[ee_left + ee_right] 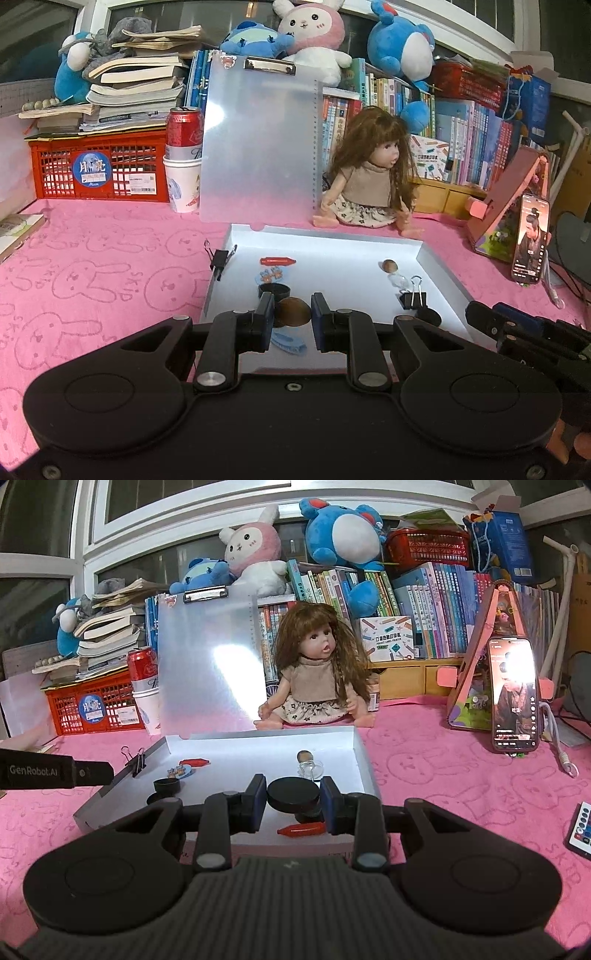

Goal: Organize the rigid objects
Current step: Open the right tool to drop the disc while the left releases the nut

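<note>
1. Nearest the left wrist camera, the left gripper (292, 322) is clamped on a brown disc (294, 312), which sits between its blue pads above the near part of the white tray (436, 258).
2. In the right wrist view, the right gripper (293, 802) is closed on a black round lid (293, 794), its pads pressing both edges, over the tray's near right area.
3. Loose in the tray lie a red capsule (301, 829) just below the right gripper, a second red capsule (277, 261) farther back, a black cap (274, 290), a small corked glass bottle (392, 271) and a binder clip (413, 297). Another binder clip (220, 258) is clipped on the tray's left wall.
4. Risks, as I judge them: both discs are held only by their thin edges, so a tilt or knock may make one pivot and drop onto the bottle or the capsules.
5. The two grippers work close together; crossing paths could bump them and jar a grip loose.
</note>
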The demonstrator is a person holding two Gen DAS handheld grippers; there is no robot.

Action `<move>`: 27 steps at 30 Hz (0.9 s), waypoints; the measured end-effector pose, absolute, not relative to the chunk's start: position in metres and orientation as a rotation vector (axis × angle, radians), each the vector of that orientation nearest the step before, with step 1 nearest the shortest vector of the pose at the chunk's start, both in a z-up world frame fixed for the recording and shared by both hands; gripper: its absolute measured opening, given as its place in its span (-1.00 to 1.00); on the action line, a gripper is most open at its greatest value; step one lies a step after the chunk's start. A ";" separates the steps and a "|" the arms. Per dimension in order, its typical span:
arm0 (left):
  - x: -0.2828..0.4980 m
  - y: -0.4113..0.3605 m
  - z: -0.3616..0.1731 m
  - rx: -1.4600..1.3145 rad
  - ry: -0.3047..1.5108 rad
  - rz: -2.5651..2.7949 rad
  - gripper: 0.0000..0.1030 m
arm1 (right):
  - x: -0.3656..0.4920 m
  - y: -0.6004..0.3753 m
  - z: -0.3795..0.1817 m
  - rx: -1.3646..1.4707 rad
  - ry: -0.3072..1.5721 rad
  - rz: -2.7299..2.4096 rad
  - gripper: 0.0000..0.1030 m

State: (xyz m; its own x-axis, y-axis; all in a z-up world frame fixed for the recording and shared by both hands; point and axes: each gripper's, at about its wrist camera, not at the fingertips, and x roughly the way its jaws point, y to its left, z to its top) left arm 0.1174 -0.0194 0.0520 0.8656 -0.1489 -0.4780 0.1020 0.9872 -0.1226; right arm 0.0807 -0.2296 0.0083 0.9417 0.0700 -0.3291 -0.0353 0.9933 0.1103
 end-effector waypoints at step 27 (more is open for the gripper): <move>0.227 -0.011 0.053 -0.111 0.646 -0.116 -0.60 | 0.182 -0.264 0.027 0.236 0.506 0.050 -0.30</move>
State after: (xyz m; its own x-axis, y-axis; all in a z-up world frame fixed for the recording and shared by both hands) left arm 0.2267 -0.0109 0.0532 0.7924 -0.1421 -0.5932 0.0733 0.9876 -0.1387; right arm 0.1823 -0.2639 0.0270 0.8738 0.1056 -0.4746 0.0107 0.9717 0.2360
